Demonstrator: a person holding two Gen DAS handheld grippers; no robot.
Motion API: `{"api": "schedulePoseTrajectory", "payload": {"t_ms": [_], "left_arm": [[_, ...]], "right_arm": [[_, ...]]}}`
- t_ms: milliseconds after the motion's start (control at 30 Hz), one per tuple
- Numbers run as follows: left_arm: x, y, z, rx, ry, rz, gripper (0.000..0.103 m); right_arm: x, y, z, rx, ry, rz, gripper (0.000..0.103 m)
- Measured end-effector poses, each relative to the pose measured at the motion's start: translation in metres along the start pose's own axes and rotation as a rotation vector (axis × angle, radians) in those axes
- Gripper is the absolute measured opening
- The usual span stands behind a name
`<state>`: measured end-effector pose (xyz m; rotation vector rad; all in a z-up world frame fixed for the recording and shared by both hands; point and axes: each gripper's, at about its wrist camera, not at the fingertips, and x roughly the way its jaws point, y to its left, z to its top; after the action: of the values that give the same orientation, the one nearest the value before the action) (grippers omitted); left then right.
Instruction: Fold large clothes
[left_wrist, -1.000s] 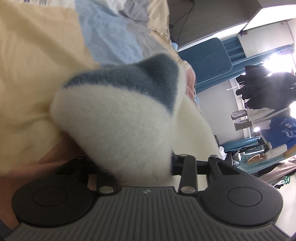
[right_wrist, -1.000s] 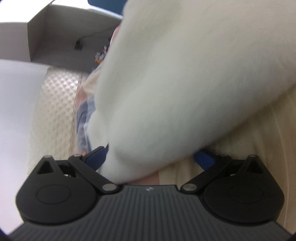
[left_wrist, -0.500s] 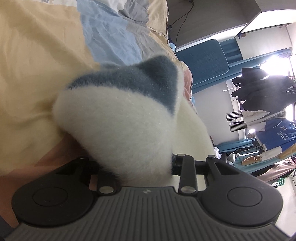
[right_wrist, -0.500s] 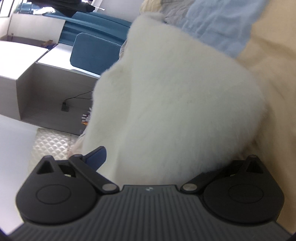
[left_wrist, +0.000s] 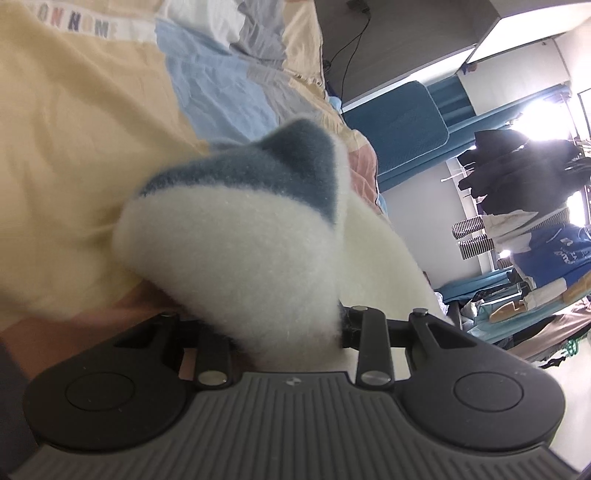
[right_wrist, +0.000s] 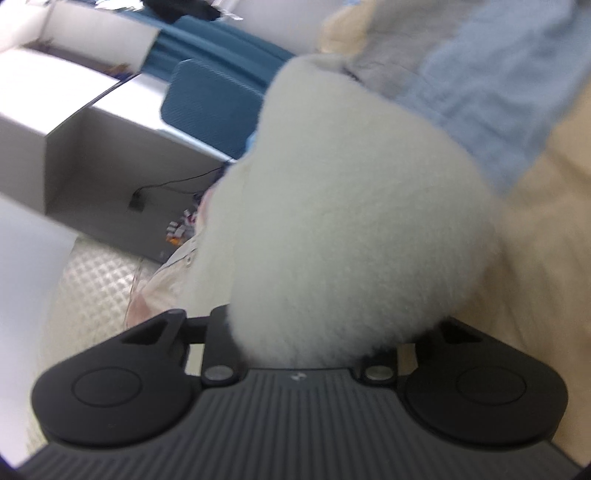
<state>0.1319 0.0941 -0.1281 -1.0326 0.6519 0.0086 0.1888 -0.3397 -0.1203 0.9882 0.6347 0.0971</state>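
Note:
A fluffy white fleece garment with a blue-grey band (left_wrist: 251, 236) bulges out of my left gripper (left_wrist: 284, 332), which is shut on it; the fabric hides the fingertips. The same white fleece (right_wrist: 354, 251) fills my right gripper (right_wrist: 303, 343), which is shut on another part of it, fingertips hidden. Both grippers hold the garment just above a bed covered by a yellow, blue and grey patchwork sheet (left_wrist: 74, 110), which also shows in the right wrist view (right_wrist: 535, 206).
A blue chair back (left_wrist: 395, 122) and a grey desk with a hanging cable (left_wrist: 369, 44) stand beyond the bed. A rack of dark and blue clothes (left_wrist: 517, 184) is at the right. A grey cabinet (right_wrist: 96, 147) and textured floor mat (right_wrist: 96, 288) lie left.
The right gripper has swung so the fleece sits smaller in view and the bed sheet and cabinet show. The left gripper holds steady with the same bunch of fleece.

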Motion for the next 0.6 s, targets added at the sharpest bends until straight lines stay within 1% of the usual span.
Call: {"api": "schedulePoseTrajectory", "payload": {"t_ms": [67,133,200,267,433,500,600], "left_arm": [[-0.012,-0.003,-0.003,0.021,-0.016,-0.013,0.037],[-0.024,-0.011,-0.008,0.070,-0.035,-0.022,0.037],[-0.037,-0.018,-0.011,0.098,-0.045,-0.038,0.037],[-0.048,-0.023,-0.017,0.104,-0.056,-0.057,0.037],[-0.073,-0.034,-0.027,0.090,-0.068,-0.092,0.037],[-0.082,-0.044,-0.028,0.092,-0.069,-0.108,0.037],[-0.094,-0.067,-0.031,0.128,-0.085,-0.132,0.037]], "right_arm": [[-0.011,0.006,-0.003,-0.044,-0.014,0.004,0.039],[-0.022,0.014,-0.004,-0.105,-0.022,0.004,0.039],[-0.032,0.018,-0.001,-0.125,-0.035,0.022,0.039],[-0.045,0.023,0.002,-0.138,-0.049,0.047,0.039],[-0.077,0.038,0.011,-0.233,-0.085,0.102,0.039],[-0.087,0.042,0.018,-0.242,-0.090,0.126,0.039],[-0.104,0.051,0.034,-0.262,-0.099,0.165,0.039]]}}
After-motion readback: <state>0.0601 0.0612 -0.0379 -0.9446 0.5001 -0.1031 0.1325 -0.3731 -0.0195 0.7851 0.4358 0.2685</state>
